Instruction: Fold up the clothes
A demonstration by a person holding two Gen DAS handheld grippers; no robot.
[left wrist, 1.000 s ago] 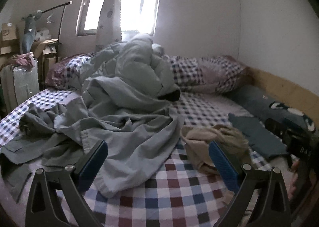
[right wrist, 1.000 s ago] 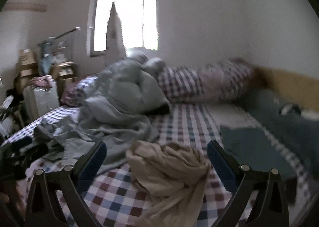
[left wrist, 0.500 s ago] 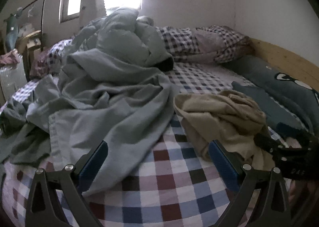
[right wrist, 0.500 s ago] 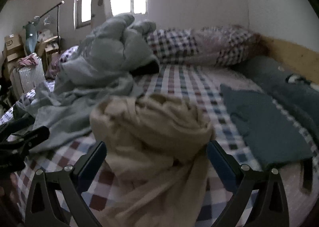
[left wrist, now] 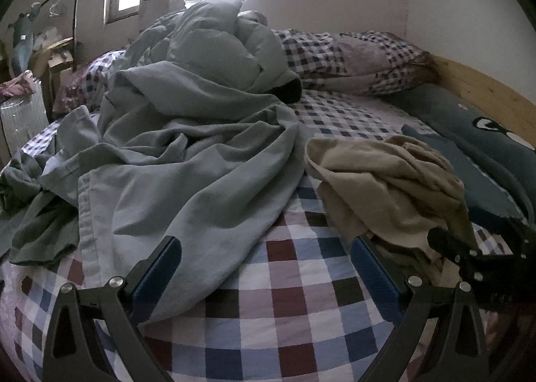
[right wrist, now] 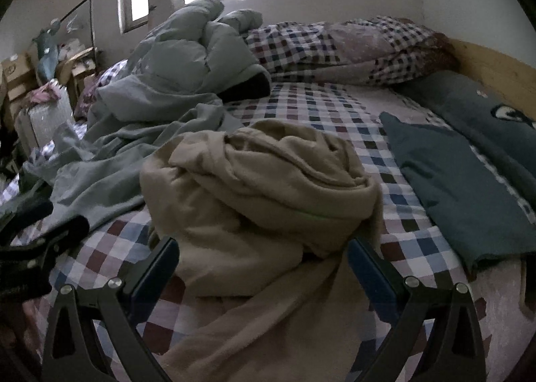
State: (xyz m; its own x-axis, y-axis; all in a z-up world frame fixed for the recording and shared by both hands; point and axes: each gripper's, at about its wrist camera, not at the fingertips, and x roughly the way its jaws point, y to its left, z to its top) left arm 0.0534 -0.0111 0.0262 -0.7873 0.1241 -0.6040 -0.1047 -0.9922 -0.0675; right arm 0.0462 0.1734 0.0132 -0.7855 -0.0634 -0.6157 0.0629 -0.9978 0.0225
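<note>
Low over the checked bedsheet [left wrist: 284, 301], both grippers stood spread wide and empty. Between the right gripper [right wrist: 263, 268] fingers lay the crumpled beige garment [right wrist: 261, 187], its cloth brushing both pads. The left gripper [left wrist: 266, 268] framed bare sheet, a grey-green garment [left wrist: 201, 181] at its left finger, the beige heap beside its right

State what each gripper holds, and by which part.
Nothing is held. The left gripper and the right gripper are both open, the right one straddling the beige garment without clamping it.
</note>
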